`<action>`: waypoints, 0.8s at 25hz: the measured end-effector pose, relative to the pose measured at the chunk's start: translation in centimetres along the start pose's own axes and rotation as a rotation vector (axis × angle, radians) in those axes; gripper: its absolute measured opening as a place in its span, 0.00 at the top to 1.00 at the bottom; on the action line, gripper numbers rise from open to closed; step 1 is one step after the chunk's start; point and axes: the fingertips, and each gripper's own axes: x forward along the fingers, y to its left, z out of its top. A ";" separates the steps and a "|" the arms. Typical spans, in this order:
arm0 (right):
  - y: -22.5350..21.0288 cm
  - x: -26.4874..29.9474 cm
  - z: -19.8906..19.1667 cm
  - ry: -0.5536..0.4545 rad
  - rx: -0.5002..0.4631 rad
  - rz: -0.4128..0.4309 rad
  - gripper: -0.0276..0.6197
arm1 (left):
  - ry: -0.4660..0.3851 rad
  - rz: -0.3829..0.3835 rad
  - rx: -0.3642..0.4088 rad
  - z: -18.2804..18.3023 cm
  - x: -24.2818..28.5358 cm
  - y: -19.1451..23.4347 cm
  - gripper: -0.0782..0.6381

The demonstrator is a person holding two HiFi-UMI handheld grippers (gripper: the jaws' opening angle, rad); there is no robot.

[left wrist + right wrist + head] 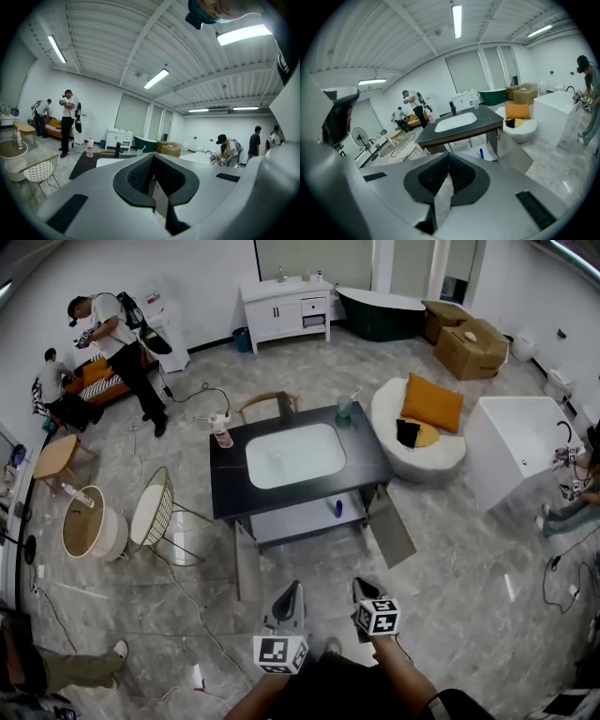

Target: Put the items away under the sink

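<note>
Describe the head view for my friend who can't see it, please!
A black-topped vanity cabinet with a white basin stands on a grey marble floor, its two doors open and a small blue item on the shelf inside. A pink bottle sits on its far left corner. At the bottom, the left gripper and right gripper are both shut and empty.

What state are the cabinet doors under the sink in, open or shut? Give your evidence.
Open. In the head view both doors stand swung outward, exposing the inner shelf with a small blue item on it.
</note>
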 end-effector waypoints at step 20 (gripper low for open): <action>14.5 -15.2 9.3 -0.471 -0.246 0.064 0.94 | -0.073 -0.041 0.054 2.1 -7.8 0.4 0.87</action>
